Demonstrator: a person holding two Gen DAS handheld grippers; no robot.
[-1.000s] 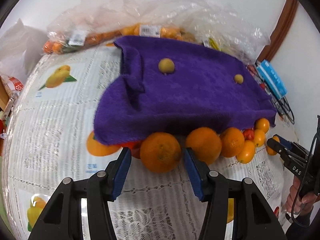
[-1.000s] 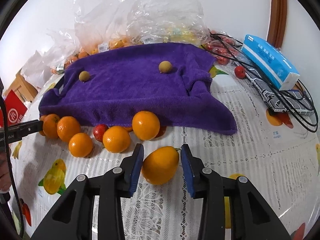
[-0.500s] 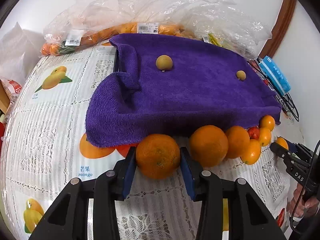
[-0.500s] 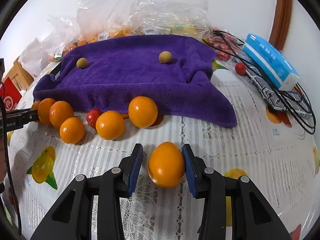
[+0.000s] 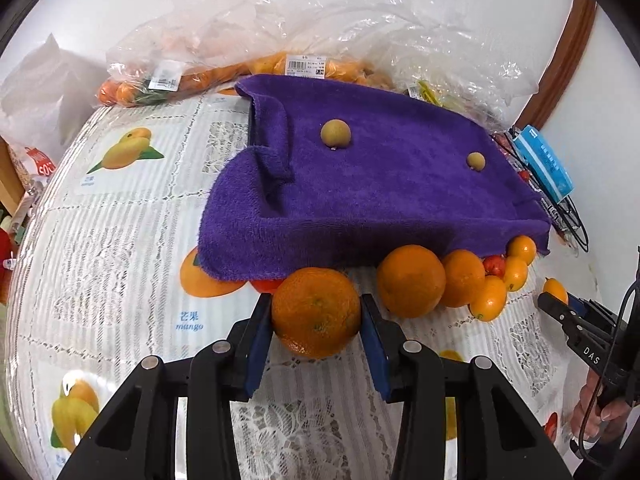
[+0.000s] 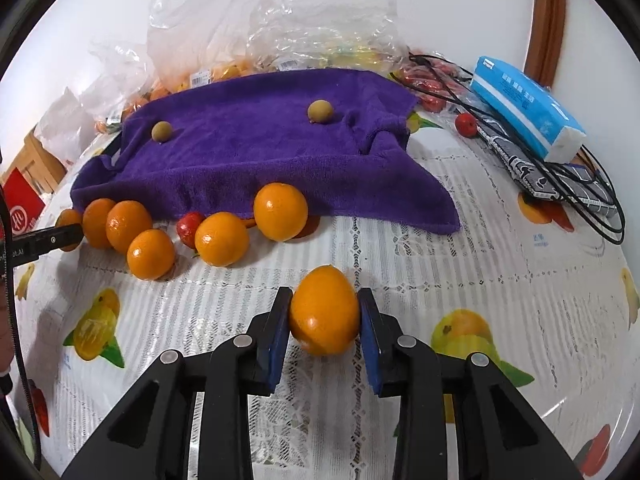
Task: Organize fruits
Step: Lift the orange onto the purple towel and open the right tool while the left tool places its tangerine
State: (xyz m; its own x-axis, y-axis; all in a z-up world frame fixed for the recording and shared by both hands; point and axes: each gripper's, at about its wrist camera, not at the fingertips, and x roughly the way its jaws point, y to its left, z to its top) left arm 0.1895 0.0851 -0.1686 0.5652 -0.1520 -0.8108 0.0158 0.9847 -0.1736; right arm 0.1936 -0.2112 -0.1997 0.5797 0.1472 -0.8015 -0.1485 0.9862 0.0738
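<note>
we see purple towel [image 5: 380, 200]: fluffy matt terry cloth; tablecloth [image 6: 500, 280]: glossy plastic, lace print; bags [image 5: 360, 20]: clear crinkled plastic film; big orange [image 5: 316, 312]: dimpled, dull rind; oval orange fruit [image 6: 324, 316]: smooth, shiny skin; gripper pads [image 6: 276, 344]: matt blue

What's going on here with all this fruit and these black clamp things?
A person is sorting fruit with two hand-held tools. The left tongs have just closed on a large orange, and the right tongs have just closed on a smooth egg-shaped orange fruit. More oranges line the edge of a purple towel, where two small brownish fruits already sit.
</note>
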